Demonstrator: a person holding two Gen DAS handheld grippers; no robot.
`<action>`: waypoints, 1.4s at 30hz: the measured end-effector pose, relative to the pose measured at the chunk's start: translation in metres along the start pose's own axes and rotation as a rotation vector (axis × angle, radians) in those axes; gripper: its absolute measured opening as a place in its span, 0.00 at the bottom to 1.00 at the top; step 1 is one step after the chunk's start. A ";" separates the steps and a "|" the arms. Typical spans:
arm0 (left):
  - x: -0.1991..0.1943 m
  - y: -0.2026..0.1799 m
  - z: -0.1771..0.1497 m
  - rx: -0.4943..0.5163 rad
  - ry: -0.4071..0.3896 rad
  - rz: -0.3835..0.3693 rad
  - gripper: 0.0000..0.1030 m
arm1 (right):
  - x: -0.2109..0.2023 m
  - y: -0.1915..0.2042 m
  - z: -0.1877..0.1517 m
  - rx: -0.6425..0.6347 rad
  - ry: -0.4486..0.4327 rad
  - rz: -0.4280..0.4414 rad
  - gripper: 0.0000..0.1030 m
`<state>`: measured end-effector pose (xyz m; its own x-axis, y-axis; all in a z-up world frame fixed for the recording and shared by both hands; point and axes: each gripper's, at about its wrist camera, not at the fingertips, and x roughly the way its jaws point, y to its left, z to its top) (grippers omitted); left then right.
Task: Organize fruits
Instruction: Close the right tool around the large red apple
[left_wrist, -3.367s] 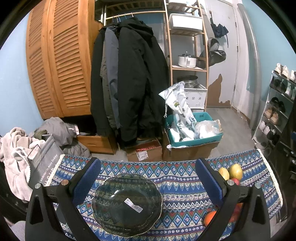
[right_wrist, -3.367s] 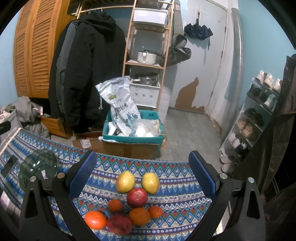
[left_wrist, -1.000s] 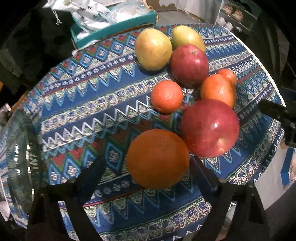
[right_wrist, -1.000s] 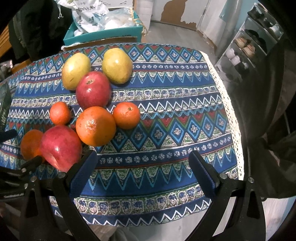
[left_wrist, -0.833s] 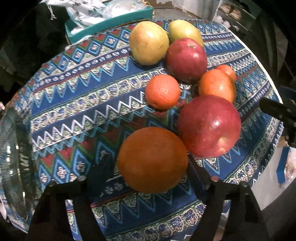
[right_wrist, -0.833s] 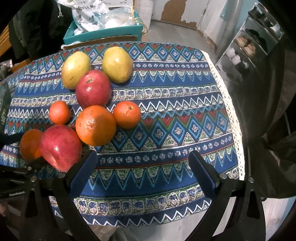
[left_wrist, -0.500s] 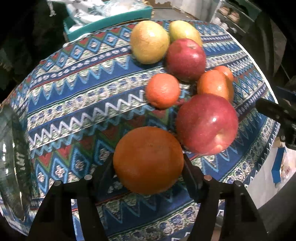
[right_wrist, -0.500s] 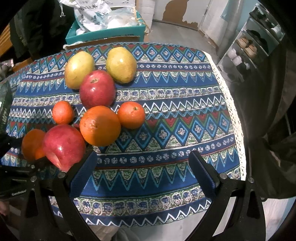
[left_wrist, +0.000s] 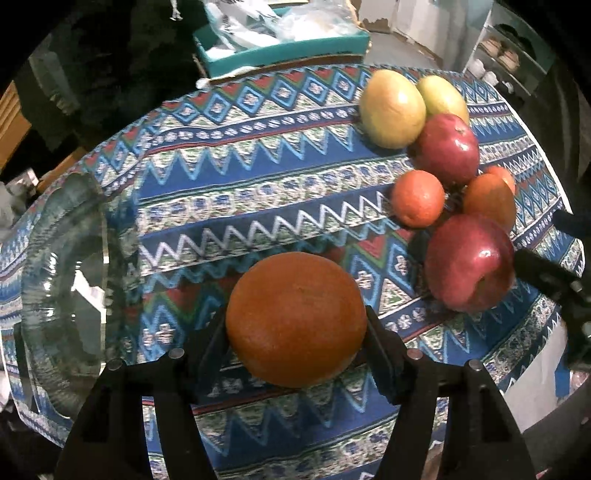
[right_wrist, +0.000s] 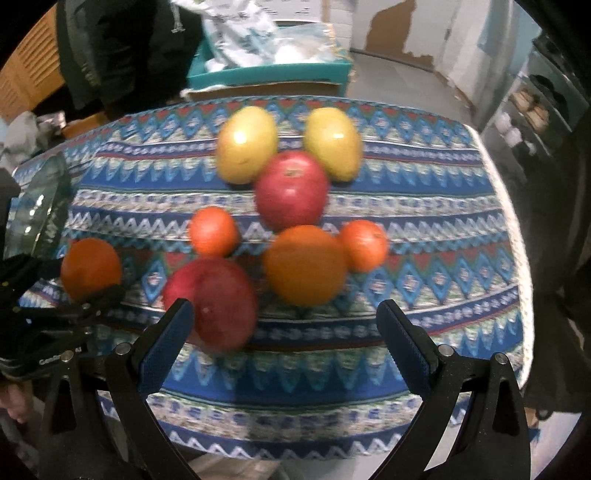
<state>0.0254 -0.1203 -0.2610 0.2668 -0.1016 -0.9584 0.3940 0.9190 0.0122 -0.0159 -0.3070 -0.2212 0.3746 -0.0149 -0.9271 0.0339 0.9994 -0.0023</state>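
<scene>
glass plate lies left on the tablecloth, fruit cluster right.

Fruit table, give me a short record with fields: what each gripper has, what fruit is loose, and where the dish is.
left gripper: shut on large orange
right gripper: open, holding nothing
loose fruit: two red apples, two yellow mangoes, three more oranges
glass plate: empty, on tablecloth, left of held orange

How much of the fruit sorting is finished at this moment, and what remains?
Nothing looks sorted yet: the glass plate holds no fruit. In hand: the left gripper grips one orange. Left: two apples, two pears, three more oranges on the cloth. The right gripper is open.
</scene>
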 end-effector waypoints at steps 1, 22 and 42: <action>-0.002 0.003 -0.001 0.000 -0.005 0.006 0.67 | 0.003 0.005 0.000 -0.005 0.005 0.006 0.95; -0.010 0.032 -0.013 -0.028 -0.026 0.046 0.67 | 0.047 0.046 0.010 0.015 0.118 0.009 0.77; -0.010 0.034 -0.013 -0.028 -0.029 0.049 0.67 | 0.088 0.046 0.012 0.042 0.114 0.019 0.74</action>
<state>0.0251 -0.0836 -0.2549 0.3110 -0.0668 -0.9481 0.3549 0.9335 0.0507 0.0297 -0.2628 -0.2984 0.2679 0.0100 -0.9634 0.0673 0.9973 0.0291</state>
